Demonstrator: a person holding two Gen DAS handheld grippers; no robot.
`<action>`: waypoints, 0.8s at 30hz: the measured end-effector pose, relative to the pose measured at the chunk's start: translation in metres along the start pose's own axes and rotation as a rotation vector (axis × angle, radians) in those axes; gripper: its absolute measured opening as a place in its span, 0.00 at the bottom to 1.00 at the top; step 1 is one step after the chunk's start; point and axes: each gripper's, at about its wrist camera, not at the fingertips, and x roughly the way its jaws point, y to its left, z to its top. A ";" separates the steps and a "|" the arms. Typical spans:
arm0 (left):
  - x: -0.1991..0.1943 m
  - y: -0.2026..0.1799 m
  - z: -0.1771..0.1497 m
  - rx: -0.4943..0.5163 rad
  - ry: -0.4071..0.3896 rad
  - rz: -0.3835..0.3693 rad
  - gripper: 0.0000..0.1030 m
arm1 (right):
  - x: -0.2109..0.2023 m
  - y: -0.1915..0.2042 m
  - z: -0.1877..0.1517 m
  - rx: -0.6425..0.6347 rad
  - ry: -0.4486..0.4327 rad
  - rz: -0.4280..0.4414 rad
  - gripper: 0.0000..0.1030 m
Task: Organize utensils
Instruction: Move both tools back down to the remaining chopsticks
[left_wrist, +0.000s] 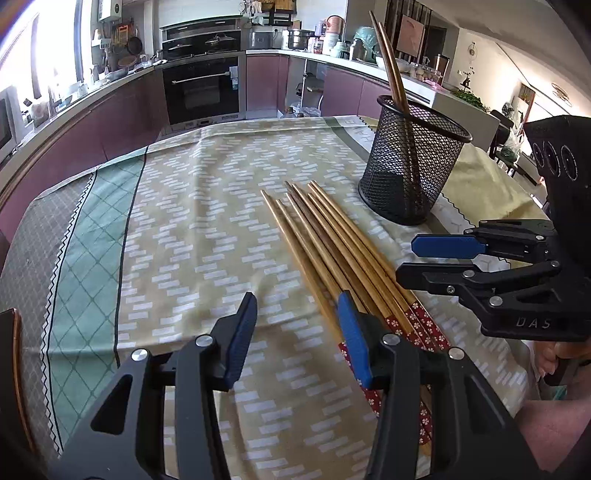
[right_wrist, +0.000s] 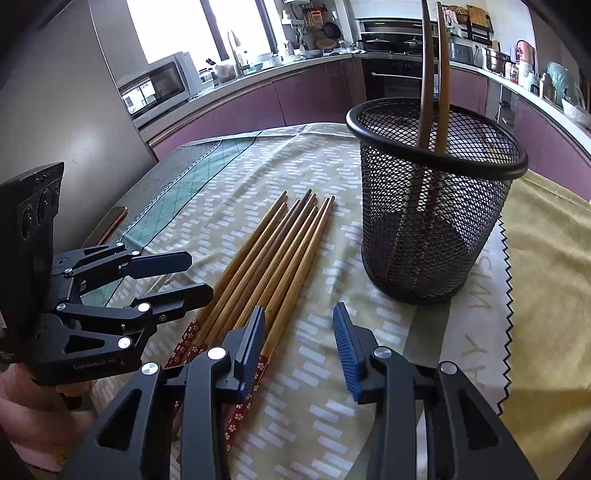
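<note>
Several wooden chopsticks (left_wrist: 332, 243) with red flowered handle ends lie side by side on the patterned tablecloth (left_wrist: 207, 206). A black mesh cup (left_wrist: 410, 166) stands just beyond them to the right, with two chopsticks (left_wrist: 391, 66) leaning inside it. My left gripper (left_wrist: 297, 332) is open and low over the cloth; its right finger overlaps the handle ends and nothing sits between the pads. My right gripper (right_wrist: 301, 343) is open too, its left finger over the bundle (right_wrist: 273, 251) and bare cloth in its gap. The mesh cup (right_wrist: 436, 206) stands ahead of it. Each gripper shows in the other's view (left_wrist: 417, 260) (right_wrist: 199, 277).
A yellow cloth (right_wrist: 546, 258) with a zigzag edge lies under and right of the cup. A flat dark object (right_wrist: 114, 218) rests near the table's left edge. A wooden chair back (left_wrist: 14, 350) stands at the near left. Kitchen counters and an oven (left_wrist: 203, 92) lie beyond the table.
</note>
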 end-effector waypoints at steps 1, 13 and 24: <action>0.001 0.000 0.000 0.001 0.002 0.001 0.44 | 0.001 0.001 0.000 -0.005 0.003 -0.009 0.35; 0.005 -0.001 -0.001 0.015 0.023 0.006 0.45 | 0.007 0.005 0.002 -0.022 0.019 -0.054 0.32; 0.011 -0.004 0.005 0.036 0.049 0.030 0.42 | 0.016 0.014 0.008 -0.055 0.028 -0.106 0.28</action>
